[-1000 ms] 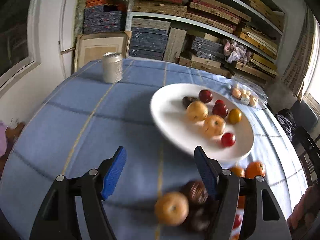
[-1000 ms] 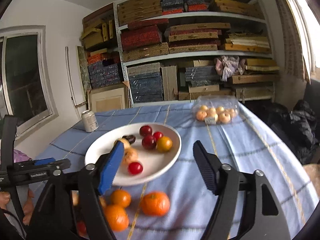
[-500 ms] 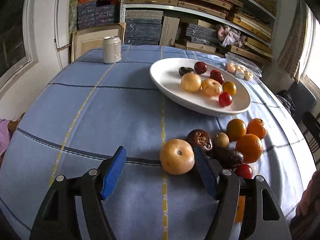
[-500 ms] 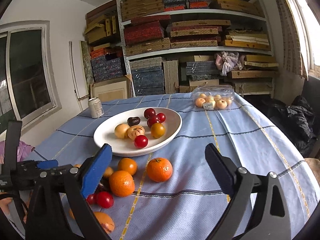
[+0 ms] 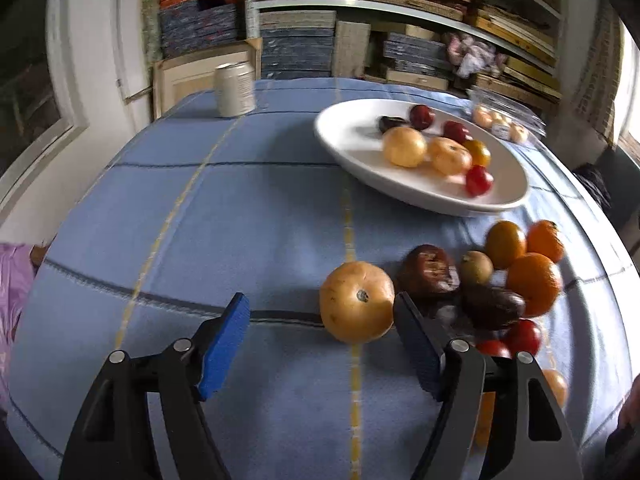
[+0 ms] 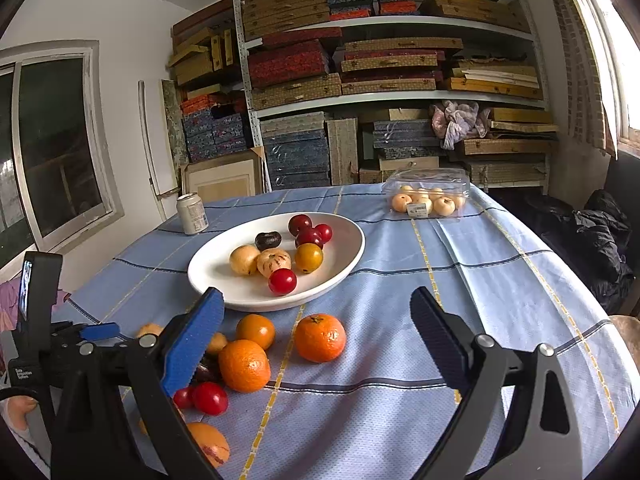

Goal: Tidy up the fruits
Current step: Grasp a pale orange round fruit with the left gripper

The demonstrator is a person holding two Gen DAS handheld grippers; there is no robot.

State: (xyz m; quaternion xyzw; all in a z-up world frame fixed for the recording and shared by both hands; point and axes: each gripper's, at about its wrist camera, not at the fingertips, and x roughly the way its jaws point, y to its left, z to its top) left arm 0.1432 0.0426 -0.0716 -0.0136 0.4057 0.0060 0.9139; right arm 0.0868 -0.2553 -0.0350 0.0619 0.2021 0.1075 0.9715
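Note:
A white plate holds several small fruits, yellow, red and dark. In front of it loose fruit lies on the blue cloth: a large yellow-orange fruit, a dark brown one, oranges and red cherry tomatoes. My left gripper is open and empty, low over the cloth, its right finger beside the large yellow-orange fruit. My right gripper is open and empty, above the oranges. The left gripper also shows at the left edge of the right wrist view.
A drink can stands at the far left of the table. A clear plastic box of pale fruit sits far right. Shelves stacked with boxes fill the wall behind. The table edge curves off on both sides.
My left gripper pulled back from the plate and dropped toward the loose fruit, then edged closer to the large yellow-orange one. My right gripper drew back and opened wider.

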